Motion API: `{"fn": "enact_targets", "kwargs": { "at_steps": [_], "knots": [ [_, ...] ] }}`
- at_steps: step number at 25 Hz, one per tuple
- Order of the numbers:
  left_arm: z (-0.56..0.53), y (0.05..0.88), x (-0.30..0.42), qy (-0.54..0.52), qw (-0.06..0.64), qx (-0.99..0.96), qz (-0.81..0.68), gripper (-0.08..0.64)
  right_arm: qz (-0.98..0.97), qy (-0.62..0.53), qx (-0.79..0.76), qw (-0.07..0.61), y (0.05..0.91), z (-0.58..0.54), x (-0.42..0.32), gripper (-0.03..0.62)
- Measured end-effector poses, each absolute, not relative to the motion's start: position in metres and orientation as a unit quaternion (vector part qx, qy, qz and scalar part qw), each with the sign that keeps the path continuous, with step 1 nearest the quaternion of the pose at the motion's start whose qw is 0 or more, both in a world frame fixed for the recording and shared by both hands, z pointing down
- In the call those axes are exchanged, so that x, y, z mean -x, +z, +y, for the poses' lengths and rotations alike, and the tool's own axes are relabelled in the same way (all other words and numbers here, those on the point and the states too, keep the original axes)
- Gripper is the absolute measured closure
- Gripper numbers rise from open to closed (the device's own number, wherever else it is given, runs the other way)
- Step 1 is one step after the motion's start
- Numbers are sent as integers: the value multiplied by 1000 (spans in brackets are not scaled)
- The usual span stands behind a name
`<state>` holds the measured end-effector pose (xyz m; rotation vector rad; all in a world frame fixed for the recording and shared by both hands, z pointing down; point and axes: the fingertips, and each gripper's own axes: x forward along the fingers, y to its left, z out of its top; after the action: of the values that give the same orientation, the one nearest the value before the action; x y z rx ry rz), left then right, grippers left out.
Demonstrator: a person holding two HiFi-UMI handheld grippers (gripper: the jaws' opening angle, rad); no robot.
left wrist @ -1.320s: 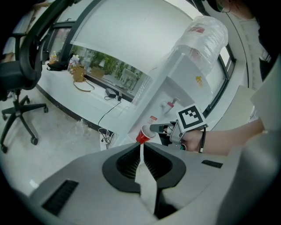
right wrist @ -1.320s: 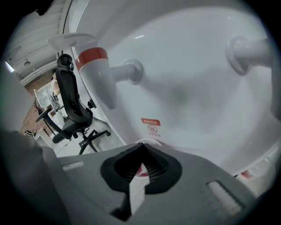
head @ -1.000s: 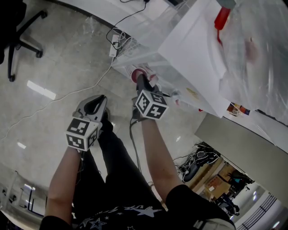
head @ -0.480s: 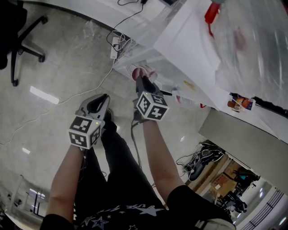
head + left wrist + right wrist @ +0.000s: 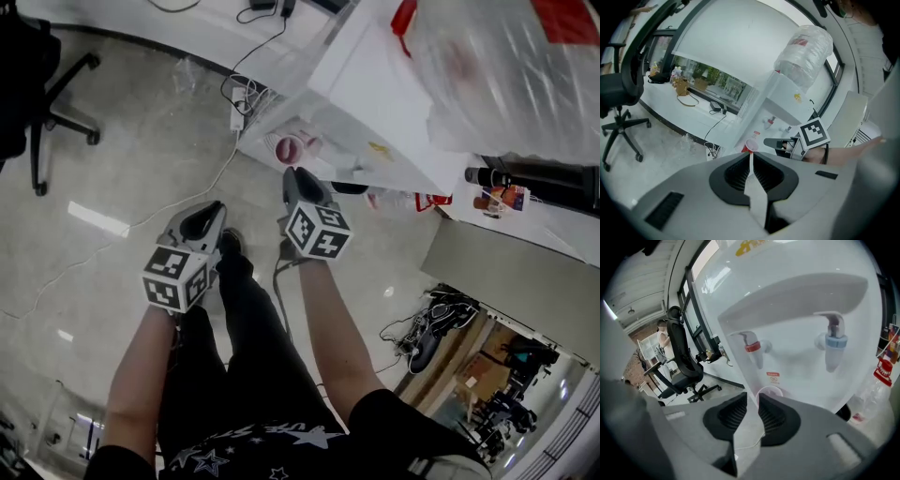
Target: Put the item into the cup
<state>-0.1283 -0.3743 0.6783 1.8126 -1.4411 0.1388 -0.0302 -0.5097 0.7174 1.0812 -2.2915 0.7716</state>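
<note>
Daylight is pouring in through the windows (image 5: 712, 82) behind the long counter, filling the room evenly and leaving only faint shadows. The polished floor (image 5: 131, 159) is throwing back pale streaks of glare. In the head view the big water bottle (image 5: 511, 66) is washing out and smearing a little near the top edge. Both gripper views are bending straight lines into curves and darkening to black in all 4 corners, and their foregrounds are showing soft. The white dispenser (image 5: 797, 315) is glowing bright, with gentle shading under its 2 taps (image 5: 833, 348), and the cup (image 5: 769, 391) is nearly vanishing against it.
</note>
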Motion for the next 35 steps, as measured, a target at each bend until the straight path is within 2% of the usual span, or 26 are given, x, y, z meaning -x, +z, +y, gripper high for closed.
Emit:
{"fn": "enact_targets", "kwargs": {
  "at_steps": [15,16,17,18,27,35],
  "knots": [
    [-301,621,135,40,388,-744,-543,531,-838,286,-419,200,647,-396,31,526],
    [-296,619,136,40,387,-746,-541,531,-837,284,-424,198,643,-387,30,536],
    [-290,616,136,39,386,-748,-539,531,-835,283,-430,195,639,-379,29,585],
    [-284,612,137,39,383,-750,-538,531,-833,282,-436,191,633,-369,28,591],
    [-228,558,136,46,362,-783,-503,531,-815,284,-489,128,559,-290,-3,591],
    [-190,546,128,79,361,-795,-481,531,-787,303,-520,135,537,-237,-47,591]
  ]
}}
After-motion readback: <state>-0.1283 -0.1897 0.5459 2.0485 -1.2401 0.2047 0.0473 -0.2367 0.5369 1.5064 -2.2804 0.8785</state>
